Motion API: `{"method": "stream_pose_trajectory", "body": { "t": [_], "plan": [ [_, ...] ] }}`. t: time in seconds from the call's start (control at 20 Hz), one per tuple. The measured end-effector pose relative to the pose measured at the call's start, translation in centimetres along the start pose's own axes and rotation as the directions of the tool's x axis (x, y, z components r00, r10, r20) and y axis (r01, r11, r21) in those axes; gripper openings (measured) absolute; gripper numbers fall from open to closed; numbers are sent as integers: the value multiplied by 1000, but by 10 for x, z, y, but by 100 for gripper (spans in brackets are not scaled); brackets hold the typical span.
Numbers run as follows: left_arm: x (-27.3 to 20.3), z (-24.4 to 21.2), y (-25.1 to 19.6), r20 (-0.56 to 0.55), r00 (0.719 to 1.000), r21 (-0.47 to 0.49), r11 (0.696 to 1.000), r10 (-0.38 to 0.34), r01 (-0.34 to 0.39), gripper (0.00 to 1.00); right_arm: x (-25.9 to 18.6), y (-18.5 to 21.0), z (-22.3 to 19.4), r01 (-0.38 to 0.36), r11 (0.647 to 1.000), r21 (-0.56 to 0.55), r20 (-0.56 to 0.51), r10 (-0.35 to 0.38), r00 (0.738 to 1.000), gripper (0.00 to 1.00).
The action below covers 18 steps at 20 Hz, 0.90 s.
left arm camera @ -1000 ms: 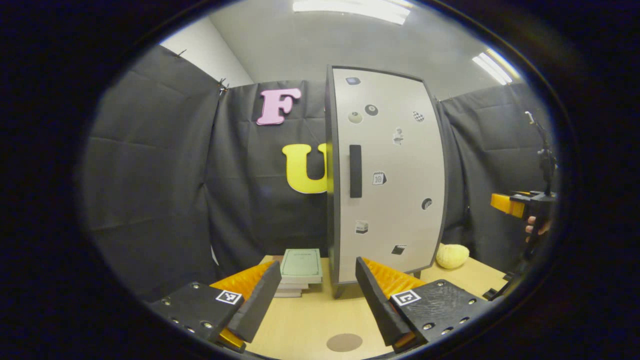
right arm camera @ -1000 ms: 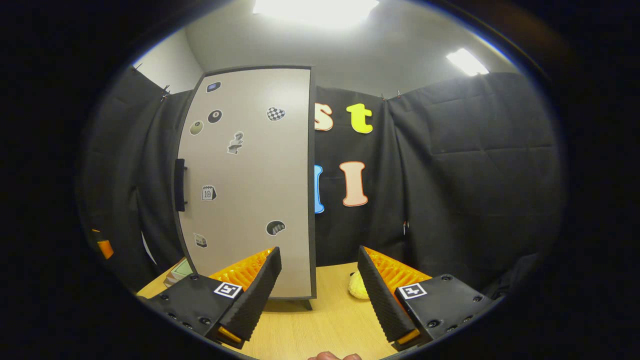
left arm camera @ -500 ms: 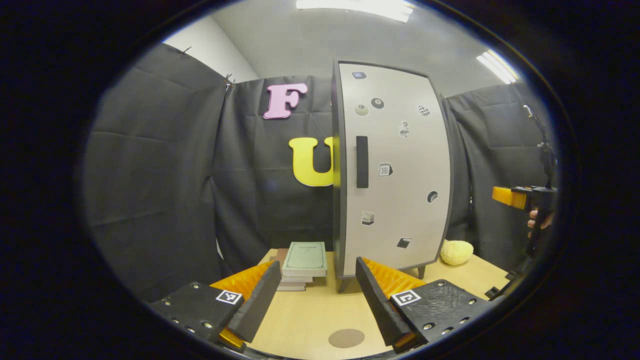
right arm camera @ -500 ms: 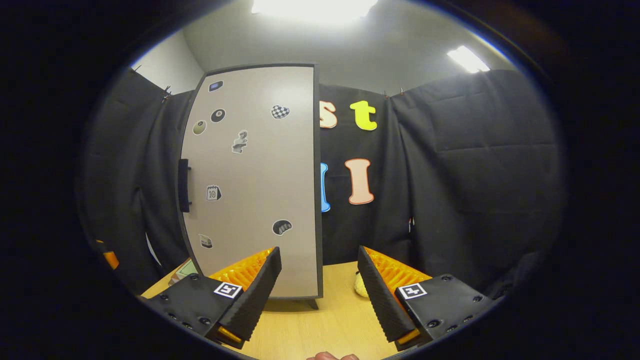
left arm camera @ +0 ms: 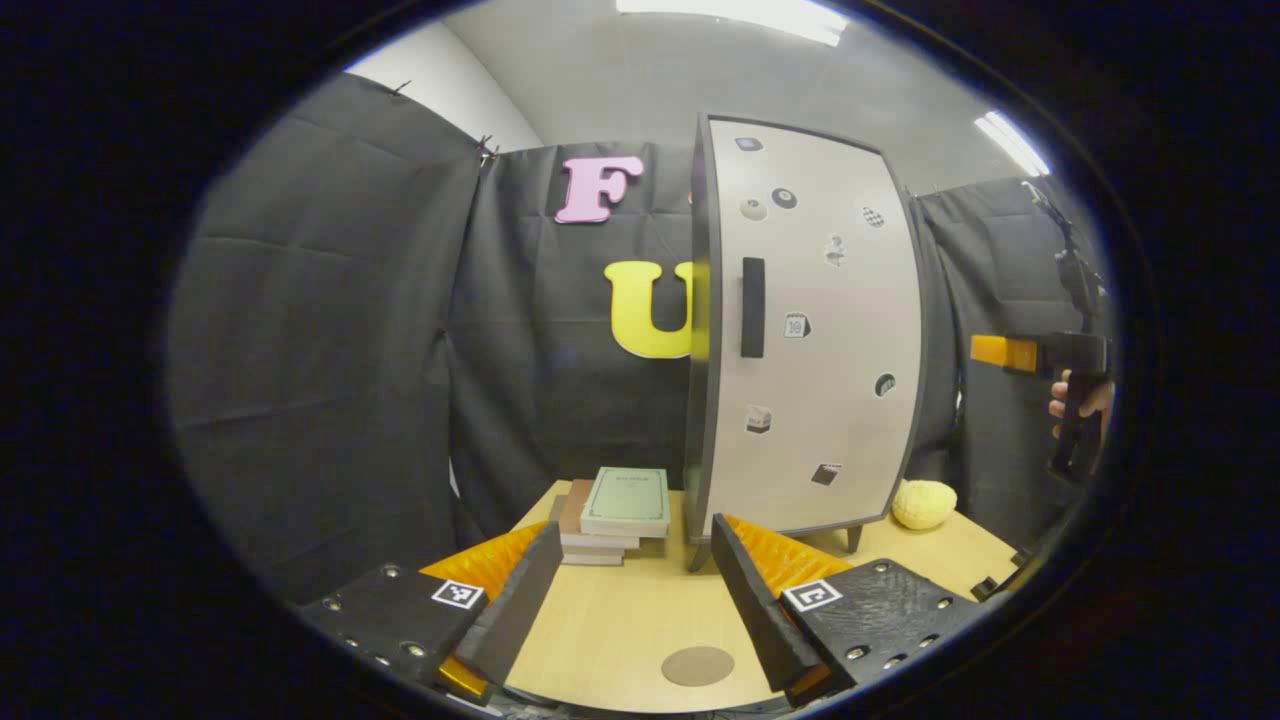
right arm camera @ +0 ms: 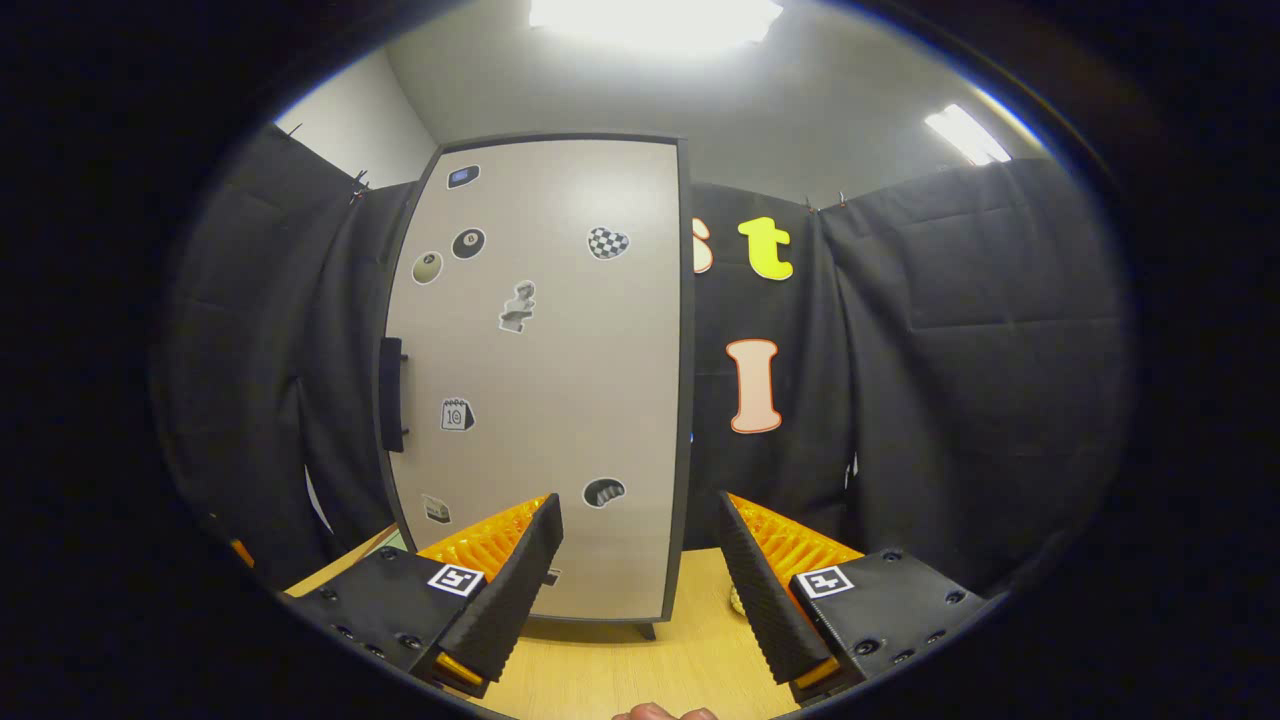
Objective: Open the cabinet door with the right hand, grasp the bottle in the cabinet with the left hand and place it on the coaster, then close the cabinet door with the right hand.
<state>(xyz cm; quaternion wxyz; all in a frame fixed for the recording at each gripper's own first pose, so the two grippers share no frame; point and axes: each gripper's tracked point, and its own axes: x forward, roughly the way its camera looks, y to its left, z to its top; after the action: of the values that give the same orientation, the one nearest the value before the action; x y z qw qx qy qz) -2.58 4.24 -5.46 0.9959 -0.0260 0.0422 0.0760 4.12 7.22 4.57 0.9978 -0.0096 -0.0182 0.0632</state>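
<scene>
Both grippers have drifted since a second ago: in the left gripper view the closed cabinet door (left arm camera: 810, 340) sits further right and the coaster (left arm camera: 697, 665) lies between the spread, empty fingers of the left gripper (left arm camera: 632, 600). The right gripper (right arm camera: 640, 590), also released and empty, has edged nearer the door; the bottle cannot be seen
</scene>
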Motion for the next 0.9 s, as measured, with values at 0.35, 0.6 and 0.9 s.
{"method": "stream_pose_trajectory", "body": {
  "t": [0.35, 0.6, 0.9],
  "plan": [
    [-16, -19, 27, -26, 997, -22, 997, 69, -70, 93, 36, 72, 54, -132, 991, -8, 64, 132, 989, 97],
    [-26, -29, 49, -45, 991, -37, 992, 123, -125, 88, 58, 134, 80, -218, 974, 59, 86, 212, 973, 97],
    [-33, -54, 78, -85, 978, -51, 979, 191, -196, 88, 87, 187, 87, -255, 966, 38, 88, 251, 964, 97]
  ]
}}
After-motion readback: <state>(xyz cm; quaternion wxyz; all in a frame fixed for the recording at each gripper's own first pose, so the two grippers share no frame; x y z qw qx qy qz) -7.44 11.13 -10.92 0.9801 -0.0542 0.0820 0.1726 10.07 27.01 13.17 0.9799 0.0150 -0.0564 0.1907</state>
